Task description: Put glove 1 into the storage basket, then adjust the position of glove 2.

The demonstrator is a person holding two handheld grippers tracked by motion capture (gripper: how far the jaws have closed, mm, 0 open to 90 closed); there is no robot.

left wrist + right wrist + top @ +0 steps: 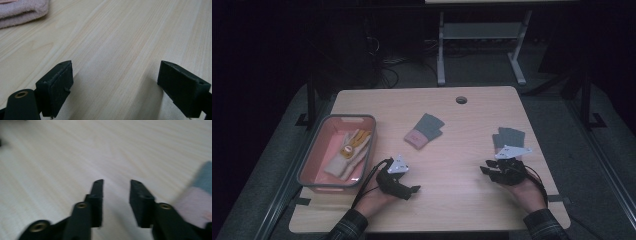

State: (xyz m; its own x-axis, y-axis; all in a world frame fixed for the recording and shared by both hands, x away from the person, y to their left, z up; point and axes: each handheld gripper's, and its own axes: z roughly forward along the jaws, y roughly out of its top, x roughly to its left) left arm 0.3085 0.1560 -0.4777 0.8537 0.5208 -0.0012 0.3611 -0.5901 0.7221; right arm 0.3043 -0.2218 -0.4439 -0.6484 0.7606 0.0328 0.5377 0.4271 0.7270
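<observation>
A grey glove with a pink cuff [424, 131] lies flat in the middle of the table. A second grey glove [510, 136] lies at the right, just beyond my right gripper [486, 169]. My left gripper [413, 189] rests low near the front left; its jaws stand wide open over bare wood [116, 66], with a pink cloth edge [22, 10] at the top left of the left gripper view. The right gripper's jaws [117, 181] are a narrow gap apart with nothing between them. A blurred grey and pink glove [200, 200] sits at that view's right edge.
A pink bin with a grey rim [312, 155] stands at the table's left and holds a yellow and white glove [349, 150]. The table [452, 200] has a cable hole [461, 99] near its far edge. A metal frame [482, 35] stands on the floor behind.
</observation>
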